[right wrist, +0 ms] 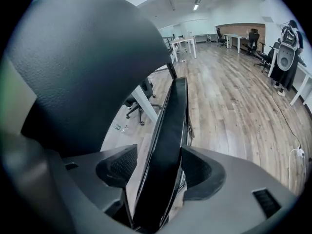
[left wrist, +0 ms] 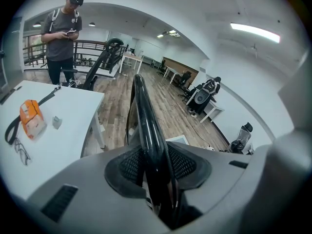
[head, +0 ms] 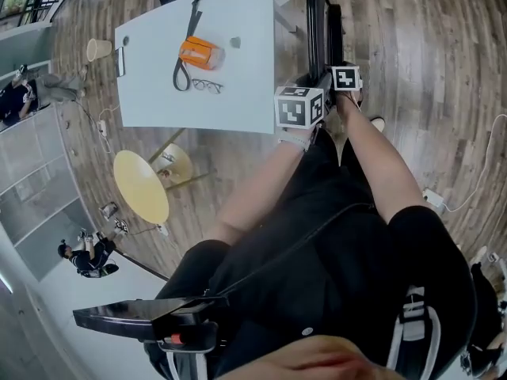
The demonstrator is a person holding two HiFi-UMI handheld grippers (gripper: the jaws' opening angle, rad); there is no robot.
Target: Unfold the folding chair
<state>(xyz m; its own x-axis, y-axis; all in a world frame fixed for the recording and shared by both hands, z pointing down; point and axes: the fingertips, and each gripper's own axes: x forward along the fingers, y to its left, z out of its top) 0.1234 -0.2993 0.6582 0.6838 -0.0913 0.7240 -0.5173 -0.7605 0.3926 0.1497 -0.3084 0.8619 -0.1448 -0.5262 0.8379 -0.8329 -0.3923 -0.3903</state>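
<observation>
A black folding chair (head: 318, 22), folded flat, is shown standing upright on a wood-plank floor (head: 428, 46), just beside a white worktop (head: 238, 93). Its glossy black frame tube (left wrist: 146, 130) is clamped between the fingers (left wrist: 129, 167) of the left gripper (left wrist: 156, 174). The fingers (right wrist: 119, 167) of the right gripper (right wrist: 158, 172) are spread wide around a flat black edge (right wrist: 173, 126) of the chair, with a gap on one side, so nothing is gripped there. For this step, the right fingers would best be closed firmly on that edge before the two parts are drawn apart, with the frame steadied by the left gripper.
</observation>
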